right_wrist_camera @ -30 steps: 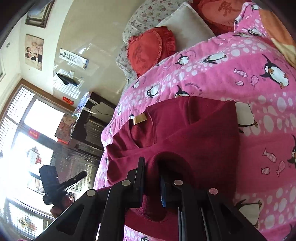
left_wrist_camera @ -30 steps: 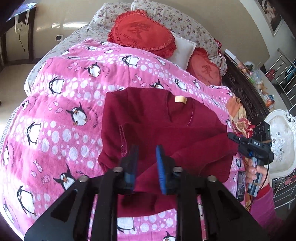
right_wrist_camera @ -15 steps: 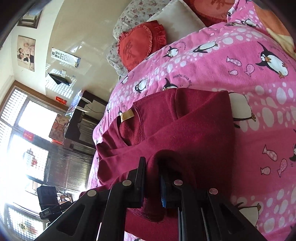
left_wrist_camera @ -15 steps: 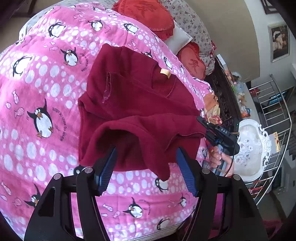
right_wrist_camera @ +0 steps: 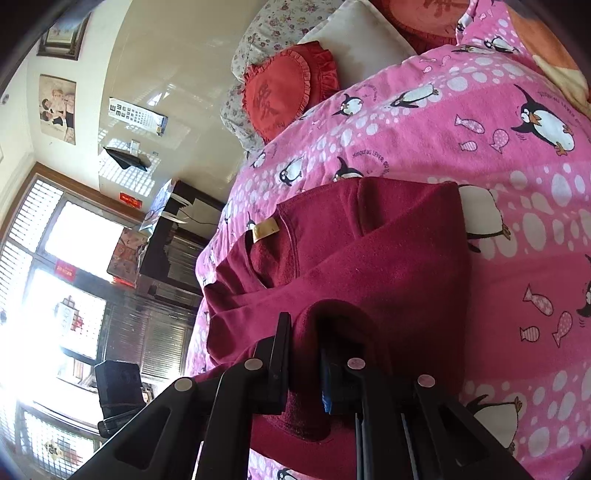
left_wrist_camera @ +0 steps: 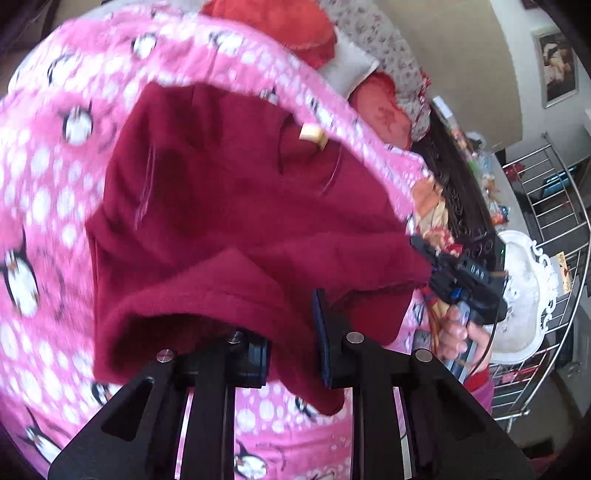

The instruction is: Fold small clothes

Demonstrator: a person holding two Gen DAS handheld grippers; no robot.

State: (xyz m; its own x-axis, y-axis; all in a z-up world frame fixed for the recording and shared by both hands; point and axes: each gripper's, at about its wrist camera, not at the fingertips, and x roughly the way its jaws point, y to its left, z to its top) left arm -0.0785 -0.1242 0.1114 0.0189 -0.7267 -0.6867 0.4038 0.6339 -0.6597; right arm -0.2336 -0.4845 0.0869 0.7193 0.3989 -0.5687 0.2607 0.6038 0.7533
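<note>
A small dark red sweater [left_wrist_camera: 221,206] with a tan neck label [left_wrist_camera: 312,133] lies on a pink penguin blanket [left_wrist_camera: 40,158]. Its lower hem is lifted. My left gripper [left_wrist_camera: 291,343] has its jaws a moderate way apart, with a fold of the hem hanging between them; whether the pads pinch it is unclear, and the view is blurred. My right gripper [right_wrist_camera: 304,350] is shut on the other end of the hem of the sweater [right_wrist_camera: 369,258]; it also shows in the left wrist view [left_wrist_camera: 436,258], gripping the right corner.
The blanket [right_wrist_camera: 498,147] covers a bed with red heart cushions [right_wrist_camera: 284,88] and a white pillow [right_wrist_camera: 354,33] at its head. A dark carved bedside piece [left_wrist_camera: 461,192], a white ornate chair [left_wrist_camera: 524,295] and a metal rack [left_wrist_camera: 554,206] stand beside the bed.
My left gripper went from shut to wide open, then narrowed again around a hem fold. The left view moved closer and blurred. The right gripper kept its hold.
</note>
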